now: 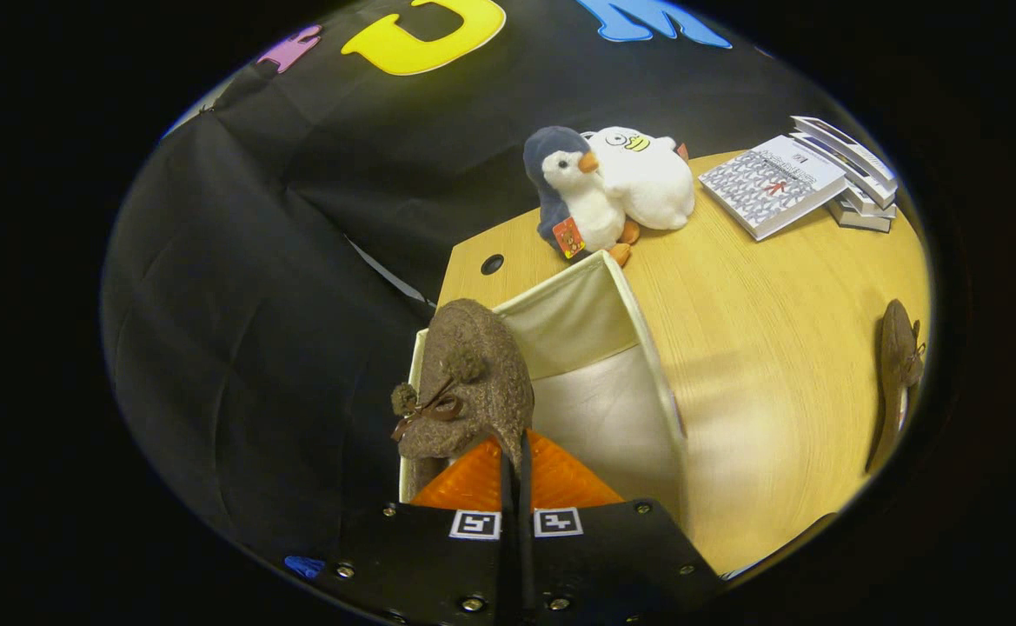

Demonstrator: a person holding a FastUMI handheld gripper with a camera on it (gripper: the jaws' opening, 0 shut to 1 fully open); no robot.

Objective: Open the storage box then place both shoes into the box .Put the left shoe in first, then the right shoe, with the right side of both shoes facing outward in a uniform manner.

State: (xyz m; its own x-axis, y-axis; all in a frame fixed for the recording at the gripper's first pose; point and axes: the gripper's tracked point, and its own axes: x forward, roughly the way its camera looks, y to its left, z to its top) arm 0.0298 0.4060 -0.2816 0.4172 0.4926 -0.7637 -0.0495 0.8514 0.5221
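Seen from above, the tongs [514, 452] are clenched on the heel edge of a brown fuzzy shoe [471, 382], the fingers pressed nearly together with the shoe's rim pinched between them. That shoe is held upright over the near left corner of the open storage box [647, 348], its pom-pom laces turned toward the booth wall, and its lower part appears to be inside the box's rim; whether it touches the box floor cannot be told. The box, a cream fabric bin with pale lining, is set at the left edge of the wooden bench [760, 365], and its inside is seen beyond the shoe. A second brown shoe [897, 365] is left lying on the bench well apart to the right of the box. Beyond the box, a plush penguin [573, 196] is propped just behind its far corner, with a white plush duck [647, 174] leaning against it. Further right, a stack of books [799, 183] is laid at the far end of the bench.
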